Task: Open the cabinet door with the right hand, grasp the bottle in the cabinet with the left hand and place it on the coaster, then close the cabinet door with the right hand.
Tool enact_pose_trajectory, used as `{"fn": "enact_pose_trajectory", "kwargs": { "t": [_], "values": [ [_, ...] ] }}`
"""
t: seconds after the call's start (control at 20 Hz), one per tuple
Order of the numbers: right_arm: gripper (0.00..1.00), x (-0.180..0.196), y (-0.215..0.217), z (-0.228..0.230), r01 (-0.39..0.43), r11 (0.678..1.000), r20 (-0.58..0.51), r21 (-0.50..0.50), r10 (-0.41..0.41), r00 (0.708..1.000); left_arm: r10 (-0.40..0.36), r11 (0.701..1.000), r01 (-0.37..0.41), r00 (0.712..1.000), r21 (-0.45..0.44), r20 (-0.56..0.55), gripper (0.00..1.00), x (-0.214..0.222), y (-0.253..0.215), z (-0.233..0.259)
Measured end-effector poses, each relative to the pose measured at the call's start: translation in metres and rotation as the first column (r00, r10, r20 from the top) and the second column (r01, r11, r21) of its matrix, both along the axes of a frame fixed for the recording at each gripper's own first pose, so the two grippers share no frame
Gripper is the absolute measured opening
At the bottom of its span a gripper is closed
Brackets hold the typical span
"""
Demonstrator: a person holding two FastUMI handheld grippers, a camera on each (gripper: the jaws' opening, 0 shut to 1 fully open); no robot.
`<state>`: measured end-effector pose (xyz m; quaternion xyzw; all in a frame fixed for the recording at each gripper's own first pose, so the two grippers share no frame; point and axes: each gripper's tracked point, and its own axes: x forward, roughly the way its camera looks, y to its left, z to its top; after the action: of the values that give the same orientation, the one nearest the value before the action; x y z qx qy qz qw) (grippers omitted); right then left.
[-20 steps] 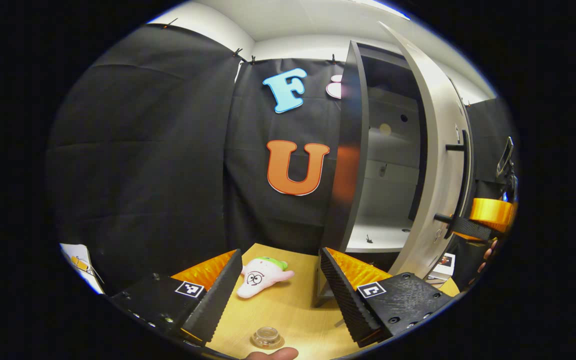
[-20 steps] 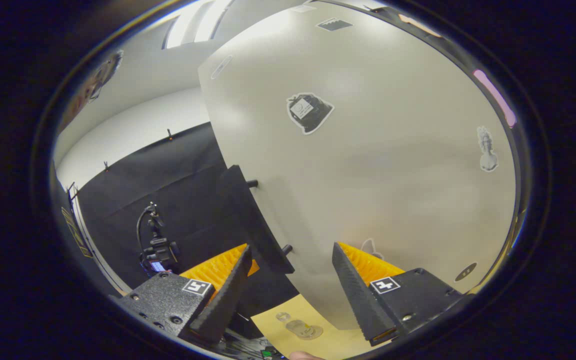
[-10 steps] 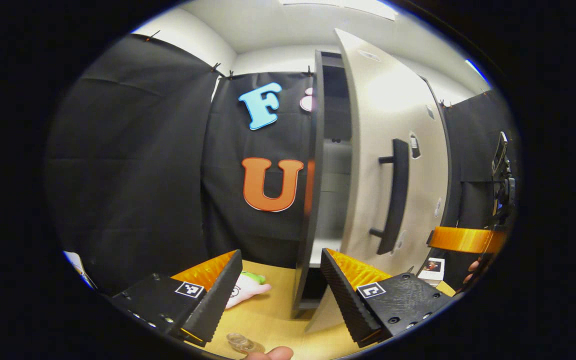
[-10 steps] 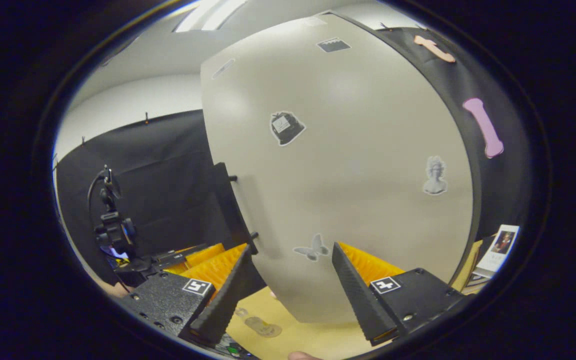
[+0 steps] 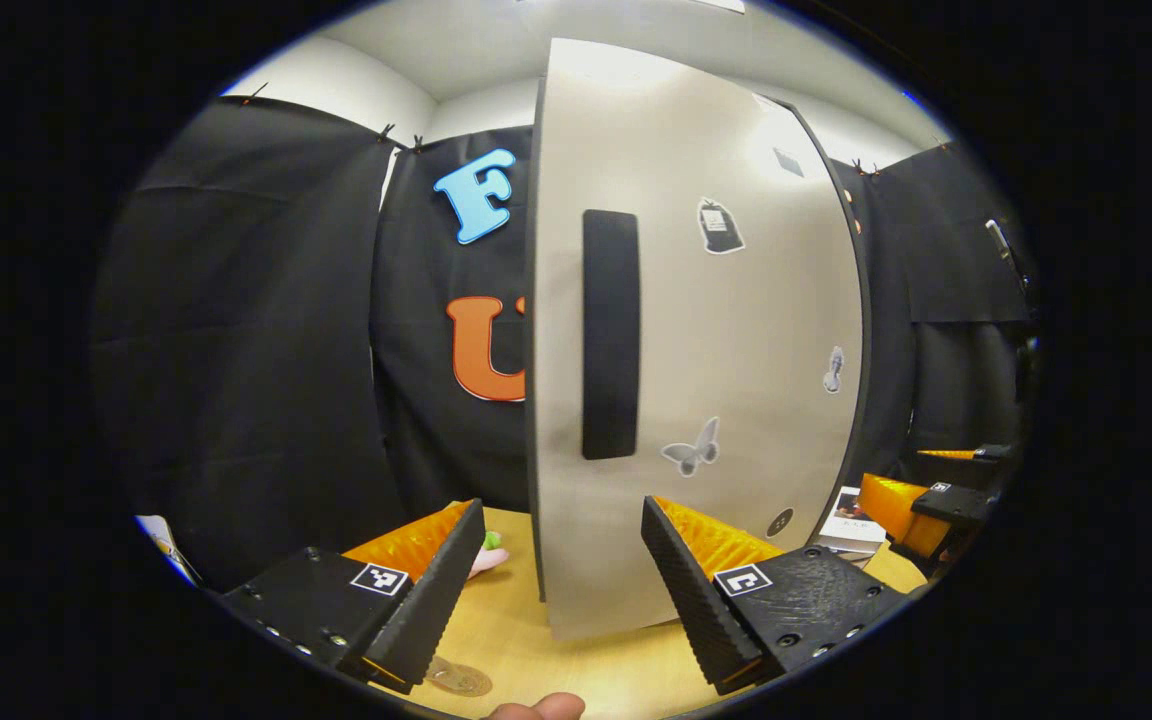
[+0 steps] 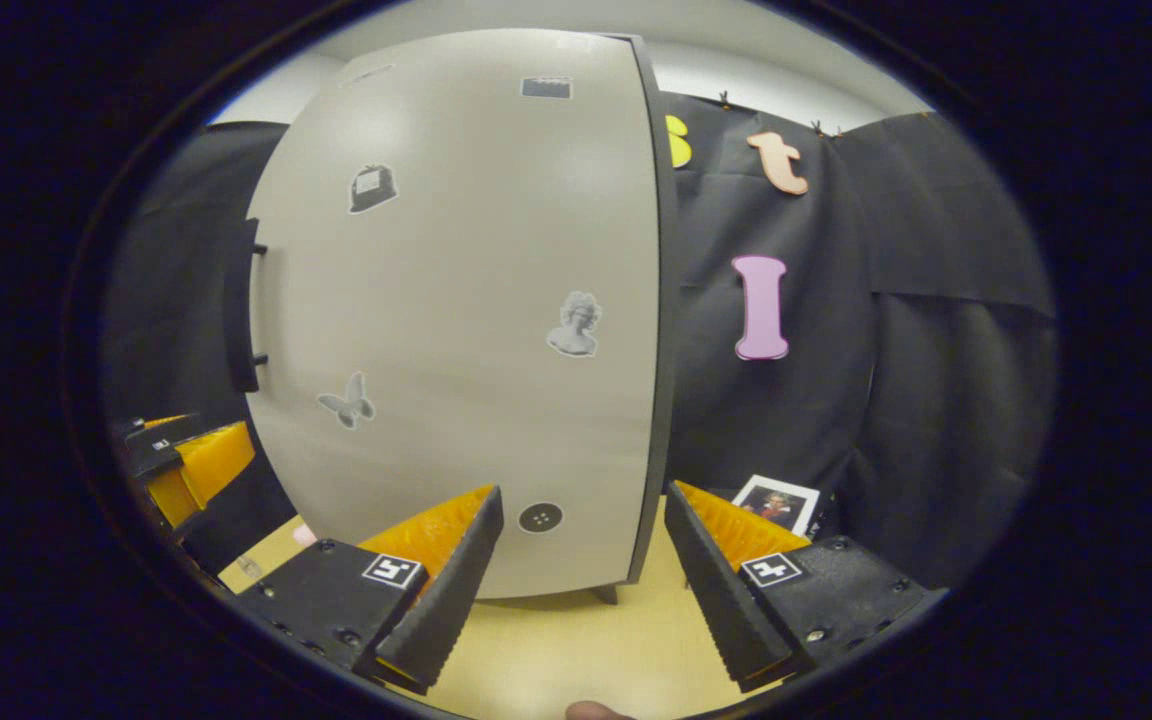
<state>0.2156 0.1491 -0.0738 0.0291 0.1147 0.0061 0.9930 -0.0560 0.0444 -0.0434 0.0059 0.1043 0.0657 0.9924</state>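
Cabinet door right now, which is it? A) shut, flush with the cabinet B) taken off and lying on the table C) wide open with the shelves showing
A: the cabinet door stands shut, its face and handle toward the left gripper view, no interior visible.

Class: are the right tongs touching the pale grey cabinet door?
Apart. The right gripper view shows the right tongs open, short of the pale grey cabinet door, bare tabletop between.

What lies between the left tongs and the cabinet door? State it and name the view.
Bare wooden tabletop is all that lies between the open left tongs and the cabinet door, seen in the left gripper view.
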Motion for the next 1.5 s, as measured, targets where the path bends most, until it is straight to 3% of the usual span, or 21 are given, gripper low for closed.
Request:
{"fn": "enact_pose_trajectory", "kwargs": {
  "t": [0.05,0.2,0.4,0.6,0.9,1.5],
  "values": [
    [1.0,-0.003,-0.002,-0.004,0.036,0.999,-0.028,0.008,-0.036,0.999,-0.023,1.0,0.023,1.0,0.011,0.009,0.95,0.002,-0.008,0.003],
    [1.0,-0.002,0.01,0.004,0.018,1.0,-0.024,-0.007,-0.018,1.0,-0.09,0.996,0.089,0.995,0.023,0.033,0.96,0.01,-0.026,0.012],
    [1.0,0.005,0.019,0.037,0.036,0.998,0.077,-0.045,-0.033,0.997,-0.156,0.987,0.157,0.987,-0.033,0.043,0.96,0.025,-0.04,0.003],
    [0.98,0.011,0.034,0.051,0.015,0.996,0.11,-0.085,-0.006,0.994,-0.151,0.985,0.158,0.983,-0.072,0.102,0.96,0.034,-0.035,0.018],
    [1.0,0.011,0.051,0.063,-0.02,0.988,0.152,-0.152,0.043,0.987,-0.13,0.99,0.133,0.987,-0.037,0.09,0.95,0.044,-0.035,0.021],
    [1.0,0.012,0.048,0.051,-0.001,0.994,0.115,-0.112,0.014,0.993,-0.138,0.989,0.141,0.988,-0.036,0.068,0.95,0.043,-0.035,0.018]
  ]
}}
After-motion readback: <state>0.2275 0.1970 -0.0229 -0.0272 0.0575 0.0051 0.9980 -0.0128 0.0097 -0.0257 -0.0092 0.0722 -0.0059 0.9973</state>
